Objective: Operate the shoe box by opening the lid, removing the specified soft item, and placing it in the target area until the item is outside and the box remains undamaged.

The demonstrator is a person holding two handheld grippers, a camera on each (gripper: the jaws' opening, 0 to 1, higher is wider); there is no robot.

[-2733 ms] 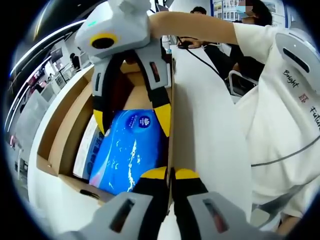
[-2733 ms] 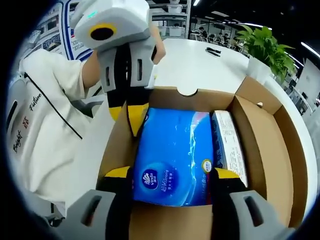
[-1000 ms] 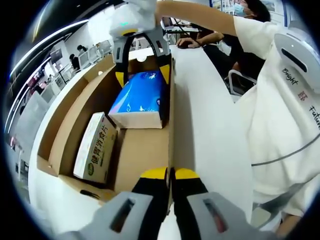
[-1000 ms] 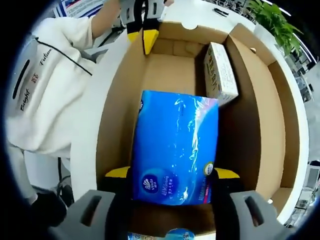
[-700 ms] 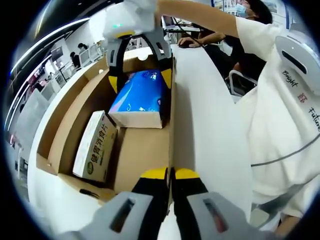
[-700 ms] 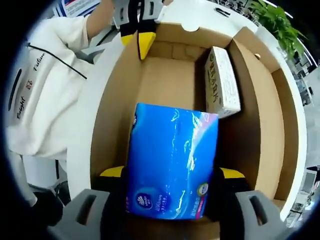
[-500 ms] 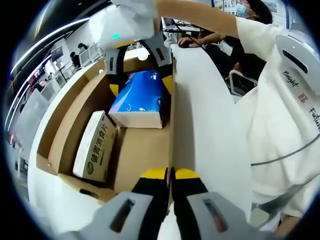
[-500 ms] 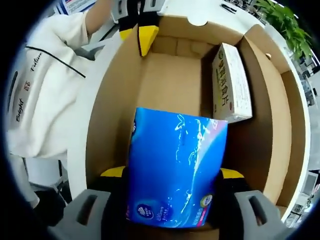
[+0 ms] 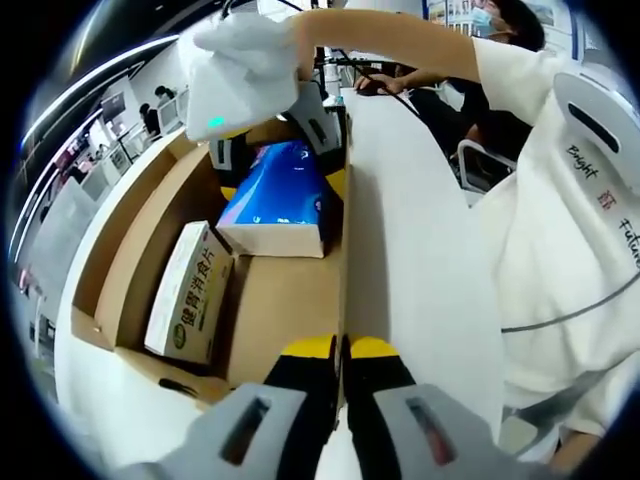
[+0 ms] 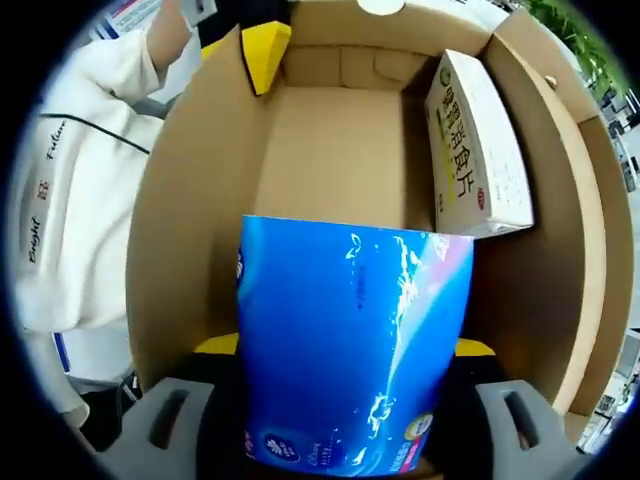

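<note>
The cardboard shoe box [image 9: 290,300] stands open on a white table. My left gripper [image 9: 341,350] is shut on the top edge of the box's near side wall [image 9: 420,260], which is white outside. At the far end my right gripper [image 9: 281,172] is shut on a blue soft tissue pack [image 9: 280,195] and holds it tilted above the box floor. From the right gripper view, the pack [image 10: 350,300] sits between that gripper's [image 10: 345,347] jaws over the box floor [image 10: 330,150]. The left gripper's yellow tip [image 10: 262,42] shows on the far wall edge.
A small white carton with green print [image 9: 190,290] lies along the box's other side [image 10: 478,140]. The open lid [image 9: 105,250] spreads beyond it. A person in a white shirt [image 9: 570,260] stands close beside the box. More people sit behind [image 9: 500,30].
In the right gripper view the pack and box floor now look larger and nearer. The right gripper looms bigger in the left gripper view. The left gripper keeps its hold on the wall.
</note>
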